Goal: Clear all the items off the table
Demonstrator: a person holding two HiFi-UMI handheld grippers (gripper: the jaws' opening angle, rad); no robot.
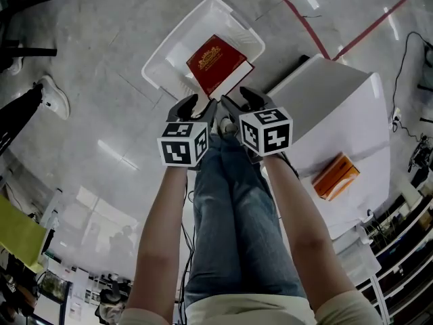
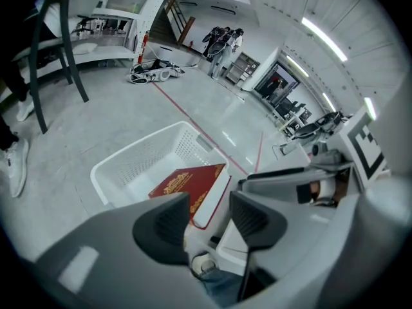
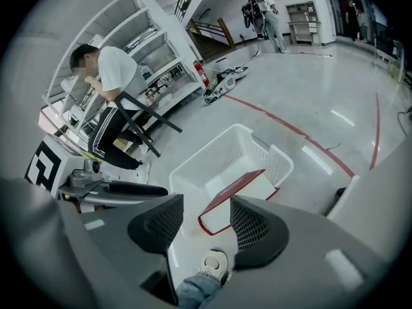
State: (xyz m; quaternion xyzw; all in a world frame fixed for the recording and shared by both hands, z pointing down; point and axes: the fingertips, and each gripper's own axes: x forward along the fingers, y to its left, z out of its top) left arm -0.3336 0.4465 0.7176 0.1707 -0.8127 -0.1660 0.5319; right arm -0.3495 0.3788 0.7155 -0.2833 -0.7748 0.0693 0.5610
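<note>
Red book (image 1: 215, 61) in basket (image 1: 176, 46), beyond grippers (image 2: 207, 214) (image 3: 207, 219) — untouched

The left forearm (image 1: 162, 229) and right forearm (image 1: 304, 239) are held extended, side by side. The left gripper (image 1: 197, 107) and right gripper (image 1: 242, 101) are angled steeply downward, close together. The jaws of each are parted, pads bare.

The white table (image 1: 342, 100) bears one orange box (image 1: 336, 176) — the white basket (image 1: 168, 58) sits on the grey floor (image 1: 101, 66).
</note>
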